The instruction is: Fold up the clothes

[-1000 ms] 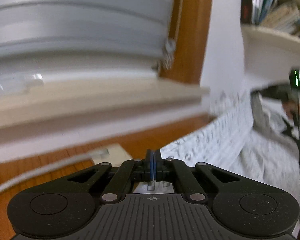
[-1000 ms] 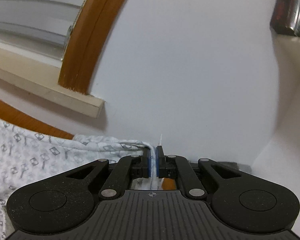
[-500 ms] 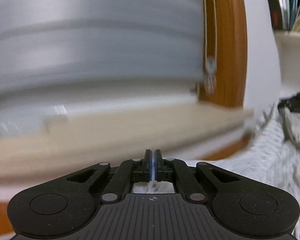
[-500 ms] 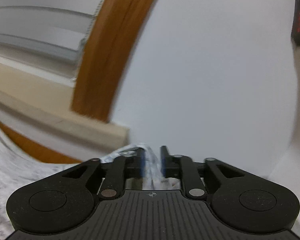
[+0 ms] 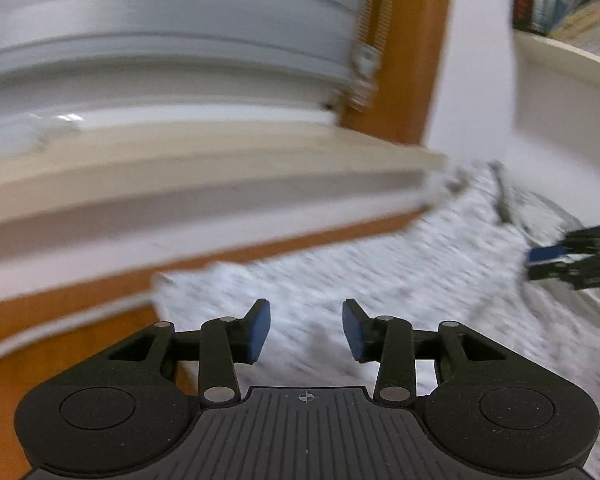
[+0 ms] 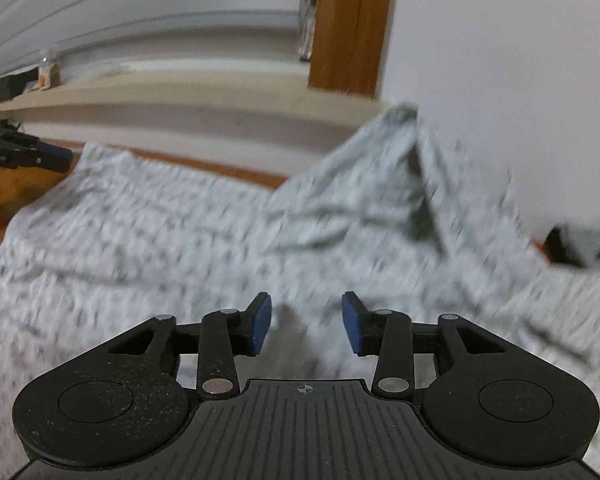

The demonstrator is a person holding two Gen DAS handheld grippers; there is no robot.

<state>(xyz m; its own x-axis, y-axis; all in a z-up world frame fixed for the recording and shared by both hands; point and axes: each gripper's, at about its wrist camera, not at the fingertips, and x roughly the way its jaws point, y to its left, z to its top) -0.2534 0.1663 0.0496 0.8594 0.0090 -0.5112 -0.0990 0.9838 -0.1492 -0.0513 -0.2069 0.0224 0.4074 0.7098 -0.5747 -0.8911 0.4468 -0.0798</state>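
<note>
A white garment with a small dark print (image 5: 380, 272) (image 6: 160, 232) lies spread over the orange-brown wooden surface (image 5: 80, 336), blurred in both views. Its far right corner (image 6: 400, 120) stands up in a peak against the wall. My left gripper (image 5: 306, 330) hangs over the cloth's left part, its jaws opening, and nothing is between the blue pads. My right gripper (image 6: 306, 328) is over the cloth's middle, jaws opening too, with nothing pinched. Each gripper shows at the edge of the other's view: the right gripper (image 5: 572, 256), the left gripper (image 6: 24, 154).
A beige window sill (image 5: 180, 168) and white blinds (image 5: 160, 40) run along the back, with a wooden frame (image 6: 348, 24) and a white wall (image 6: 500, 60) to the right. A shelf with books (image 5: 560, 8) hangs at upper right. Small items (image 6: 46, 70) stand on the sill.
Both grippers were shut on the cloth's edge and have opened and let it go. Both views have tipped downward, so the garment now fills the lower half.
</note>
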